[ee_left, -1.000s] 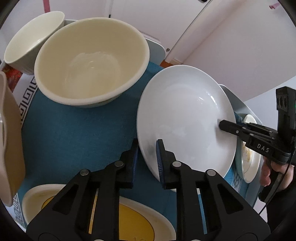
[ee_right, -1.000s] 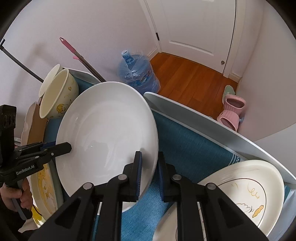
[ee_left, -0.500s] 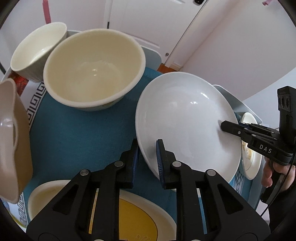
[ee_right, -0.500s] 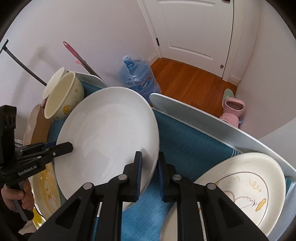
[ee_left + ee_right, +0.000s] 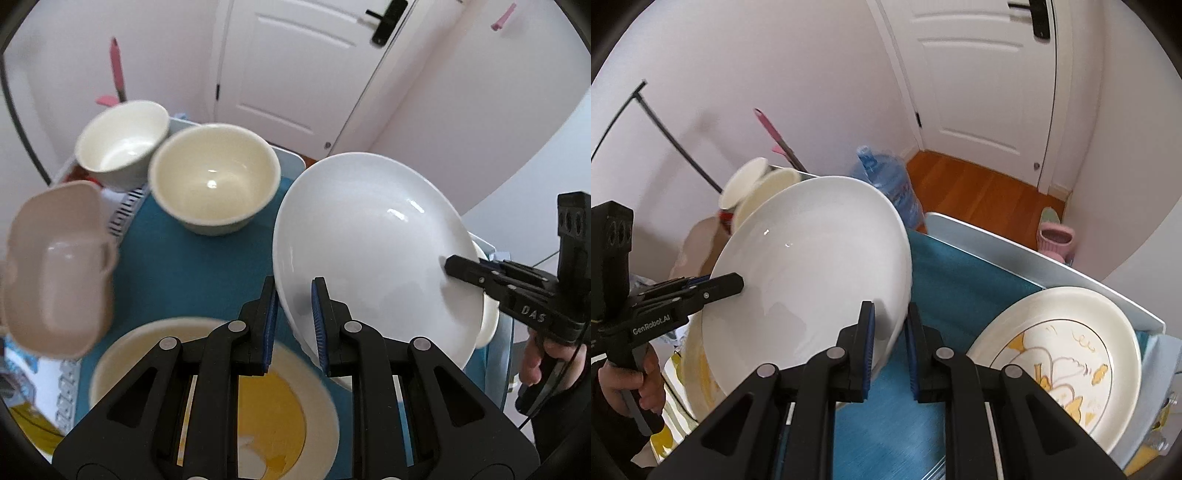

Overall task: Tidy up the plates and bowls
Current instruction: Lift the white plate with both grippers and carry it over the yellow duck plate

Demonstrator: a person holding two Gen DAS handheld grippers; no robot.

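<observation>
A large plain white plate (image 5: 369,243) is held up in the air, tilted, by both grippers. My left gripper (image 5: 293,302) is shut on its near rim. My right gripper (image 5: 889,328) is shut on the opposite rim of the plate (image 5: 809,266). The right gripper also shows at the plate's right edge in the left wrist view (image 5: 461,267), and the left gripper shows at the plate's left edge in the right wrist view (image 5: 733,284). Below, on the blue mat (image 5: 192,266), stand a cream bowl (image 5: 214,184) and a smaller white bowl (image 5: 122,144).
A yellow-centred plate (image 5: 221,398) lies below my left gripper and a beige lidded dish (image 5: 55,266) is at the left. A cream plate with a yellow drawing (image 5: 1056,362) lies on the mat at the right. A water bottle (image 5: 890,184) and slippers (image 5: 1054,240) are on the floor beyond the table edge.
Both grippers have lifted the white plate higher above the table. The bowls and plates below look smaller and farther away.
</observation>
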